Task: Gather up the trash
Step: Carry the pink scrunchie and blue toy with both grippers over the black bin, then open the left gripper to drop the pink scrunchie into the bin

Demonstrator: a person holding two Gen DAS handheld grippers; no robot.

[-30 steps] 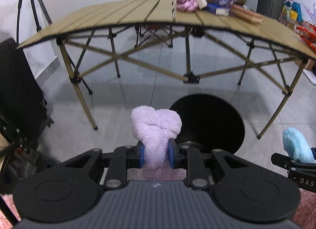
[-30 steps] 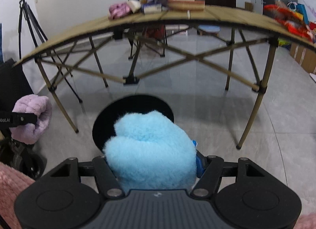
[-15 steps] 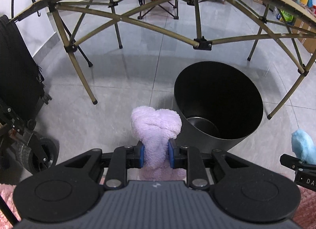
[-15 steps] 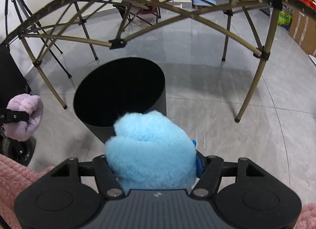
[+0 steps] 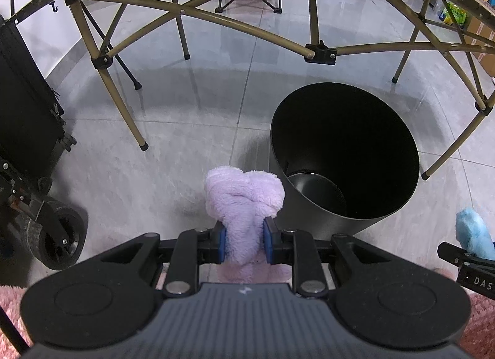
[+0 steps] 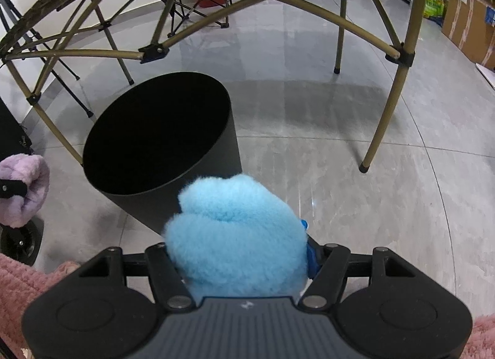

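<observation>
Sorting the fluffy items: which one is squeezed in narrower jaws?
The purple plush, in the left hand-held gripper; the blue plush spreads its jaws wider.

Both grippers have dropped and tipped downward since a second ago: the folding table [image 5: 191, 15], whose top with its clutter filled the upper part of both views, now shows only as an edge and crossed legs arching overhead. The black bin [image 5: 343, 154], earlier just a dark oval partly hidden behind the purple fluffy bundle [image 5: 244, 201], now stands in full with its rim, wall and bottom showing, and sits larger and nearer. In the right wrist view the bin [image 6: 161, 139] has likewise grown, reaching down to the blue fluffy bundle [image 6: 235, 235].
</observation>
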